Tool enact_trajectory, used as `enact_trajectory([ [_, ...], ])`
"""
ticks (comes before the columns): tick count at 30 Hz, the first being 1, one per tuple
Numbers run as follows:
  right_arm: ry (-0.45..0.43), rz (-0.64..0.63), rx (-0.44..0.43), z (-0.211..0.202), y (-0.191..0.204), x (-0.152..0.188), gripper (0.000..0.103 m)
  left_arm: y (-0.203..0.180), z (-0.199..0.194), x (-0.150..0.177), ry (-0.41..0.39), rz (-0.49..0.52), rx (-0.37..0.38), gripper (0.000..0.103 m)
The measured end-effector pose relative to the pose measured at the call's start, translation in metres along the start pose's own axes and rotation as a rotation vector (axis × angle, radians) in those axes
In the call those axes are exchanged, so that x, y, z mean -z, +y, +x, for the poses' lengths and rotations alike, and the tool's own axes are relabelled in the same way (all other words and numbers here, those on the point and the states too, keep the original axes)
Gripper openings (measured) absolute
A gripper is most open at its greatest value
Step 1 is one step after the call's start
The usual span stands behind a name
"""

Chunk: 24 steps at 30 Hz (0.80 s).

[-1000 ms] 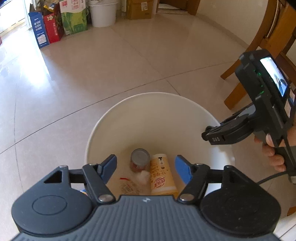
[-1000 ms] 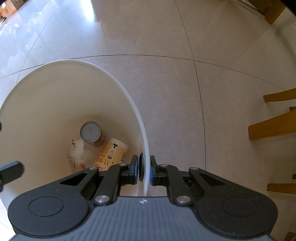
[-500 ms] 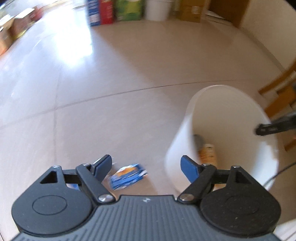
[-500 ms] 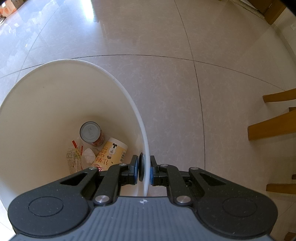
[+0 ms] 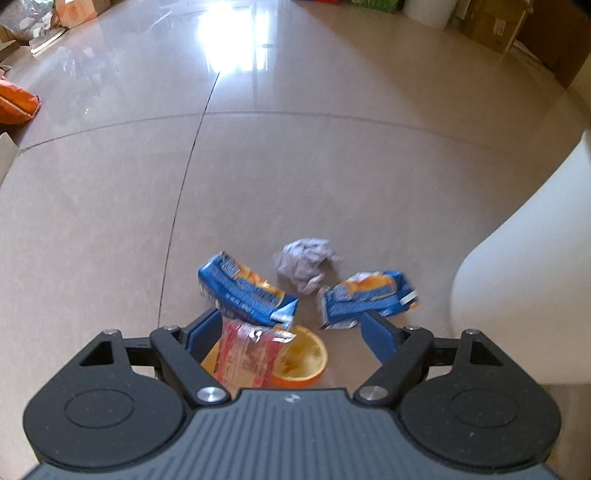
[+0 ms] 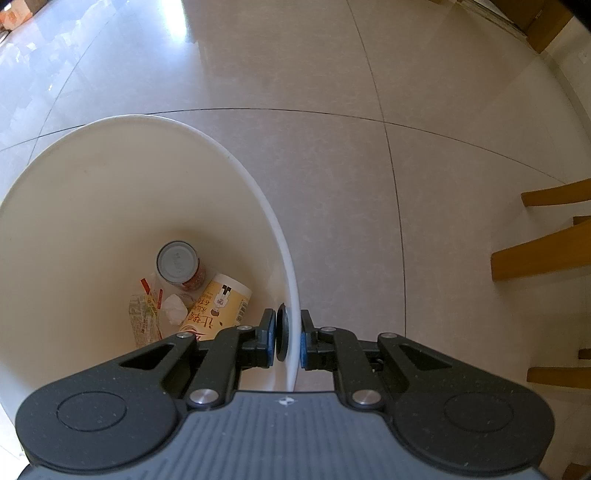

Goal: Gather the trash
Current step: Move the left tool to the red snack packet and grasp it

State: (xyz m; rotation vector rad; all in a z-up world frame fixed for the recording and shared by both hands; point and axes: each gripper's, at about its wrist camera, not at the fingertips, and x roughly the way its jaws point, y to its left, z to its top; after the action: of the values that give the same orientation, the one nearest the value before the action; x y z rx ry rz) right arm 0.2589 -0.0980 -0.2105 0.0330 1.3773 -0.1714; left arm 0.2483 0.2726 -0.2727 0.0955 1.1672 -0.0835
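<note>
In the left wrist view, litter lies on the tiled floor: two blue snack wrappers [image 5: 243, 291] [image 5: 369, 297], a crumpled paper ball [image 5: 304, 264], a red wrapper [image 5: 247, 356] and an orange bowl [image 5: 301, 356]. My left gripper [image 5: 291, 332] hangs open just above them, nothing between its pads, the red wrapper near its left finger. The white bin [image 5: 528, 280] stands to the right. In the right wrist view my right gripper [image 6: 288, 338] is shut on the white bin's rim [image 6: 291, 295]. Inside lie a can [image 6: 179, 262], a yellow cup [image 6: 218, 308] and wrappers [image 6: 146, 317].
Wooden chair legs [image 6: 543, 247] stand right of the bin. Cardboard boxes [image 5: 487, 22] and a white bucket [image 5: 430, 11] line the far wall. An orange bag [image 5: 14, 105] and papers lie at the far left.
The left gripper swung from above the bin leftward and down to the litter pile on the floor, its jaws a little wider. The right gripper kept its hold on the rim.
</note>
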Motion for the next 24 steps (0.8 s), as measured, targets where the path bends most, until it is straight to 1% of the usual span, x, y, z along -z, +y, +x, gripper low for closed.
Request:
enact_trajectory([
  [6,-0.001,-0.001,0.013,-0.001,0.001,0.0,0.016,0.011,0.024,0.018,0.004,0.027,0.016,0.082],
  [10,-0.005,-0.011,0.03,0.0,0.005,0.0,0.016,0.013,0.039,0.026,0.005,0.104,0.032,0.082],
  [12,-0.008,-0.016,0.037,0.001,0.007,0.002,0.017,0.015,0.048,0.031,0.003,0.125,0.041,0.082],
  [15,-0.014,-0.017,0.041,0.0,0.007,0.002,0.017,0.024,0.061,0.041,0.012,0.113,0.054,0.081],
  [17,-0.013,-0.018,0.042,0.0,0.007,0.002,0.017,0.031,0.069,0.046,0.019,0.099,0.053,0.079],
  [21,-0.015,-0.018,0.042,-0.001,0.01,0.003,0.017,0.041,0.079,0.053,0.012,0.077,0.065,0.078],
  [24,-0.016,-0.018,0.041,-0.001,0.009,0.004,0.017,0.048,0.085,0.055,0.015,0.047,0.079,0.074],
])
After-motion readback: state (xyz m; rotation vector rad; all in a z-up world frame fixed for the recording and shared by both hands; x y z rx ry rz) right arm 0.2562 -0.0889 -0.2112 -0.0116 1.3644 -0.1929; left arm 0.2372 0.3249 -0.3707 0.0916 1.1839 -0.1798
